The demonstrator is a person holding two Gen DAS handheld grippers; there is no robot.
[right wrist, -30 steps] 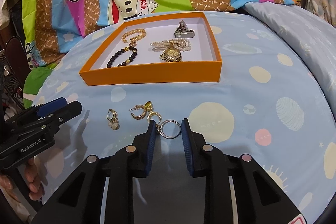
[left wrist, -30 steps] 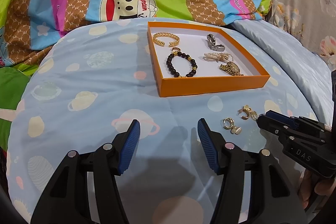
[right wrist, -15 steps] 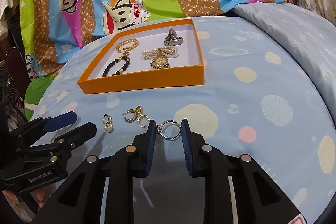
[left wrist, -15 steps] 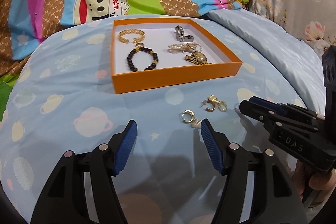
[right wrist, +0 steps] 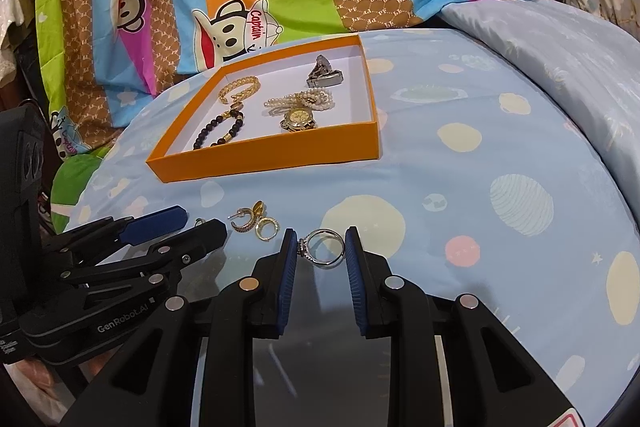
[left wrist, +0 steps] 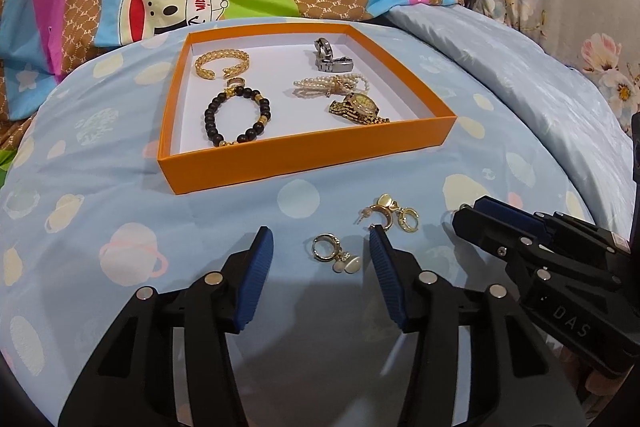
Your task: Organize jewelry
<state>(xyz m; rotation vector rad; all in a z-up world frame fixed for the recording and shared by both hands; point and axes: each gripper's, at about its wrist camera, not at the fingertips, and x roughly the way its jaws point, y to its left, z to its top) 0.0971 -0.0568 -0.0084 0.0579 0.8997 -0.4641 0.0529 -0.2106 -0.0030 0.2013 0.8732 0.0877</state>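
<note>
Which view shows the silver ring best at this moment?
The right wrist view: the silver ring sits in full view between the right claw's blue pads, which grip it. In the left wrist view, the right claw hides it, apart from perhaps a sliver at the tip.

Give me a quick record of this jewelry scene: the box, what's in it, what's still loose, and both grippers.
container: open orange cardboard box on blue planet-print bedsheet
in box: gold cuff bracelet, black bead bracelet, pearl strand, gold watch, silver clasp piece
loose: gold hoop earring with pearl drops, gold earring cluster
left gripper: closing around the drop earring, not touching
right gripper: shut on silver ring
</note>
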